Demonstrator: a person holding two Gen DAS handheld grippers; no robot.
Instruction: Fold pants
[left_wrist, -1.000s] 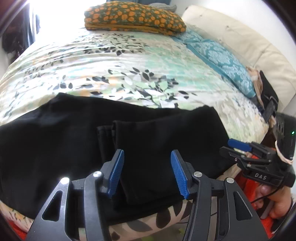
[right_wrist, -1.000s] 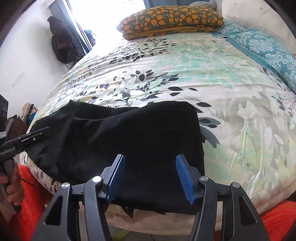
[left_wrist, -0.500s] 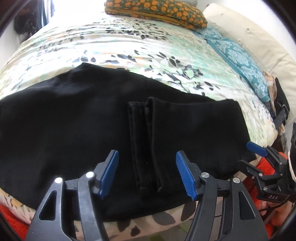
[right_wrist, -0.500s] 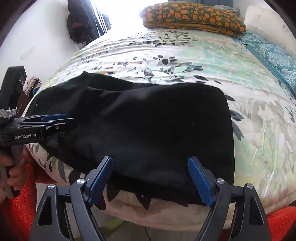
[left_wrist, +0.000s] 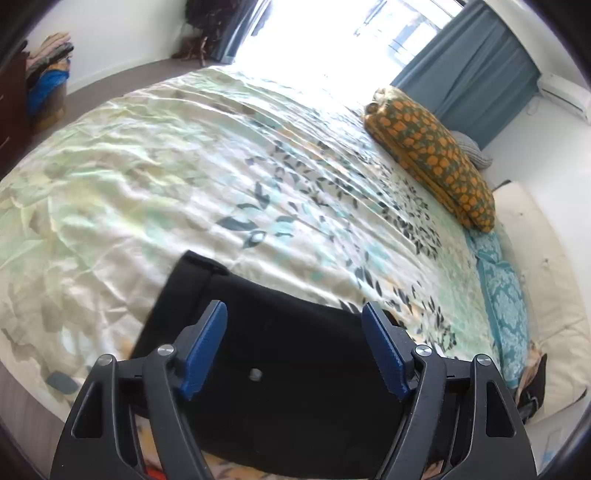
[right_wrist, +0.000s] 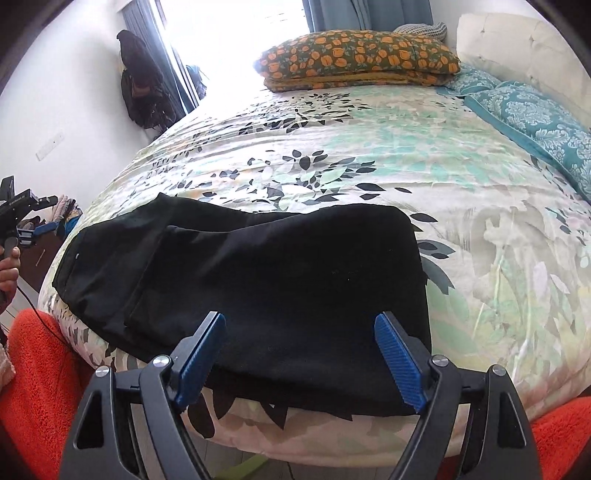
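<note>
Black pants lie folded along the near edge of the bed. Their waistband end with a small button shows in the left wrist view as a dark slab. My left gripper hovers over that end, its jaws opening, and nothing is pinched between the blue pads. In the right wrist view the left gripper appears at the far left, held by a hand. My right gripper stands open above the other end of the pants, its pads clear of the cloth.
A floral duvet covers the bed. An orange-spotted pillow and a teal pillow lie at the head, by a cream headboard. Orange fleece sits at the near edge. Dark bags hang by the window.
My left gripper swung left along the pants to the waistband end, rolled, and its jaws widened. The right gripper's jaws spread wider and it stayed over its end.
</note>
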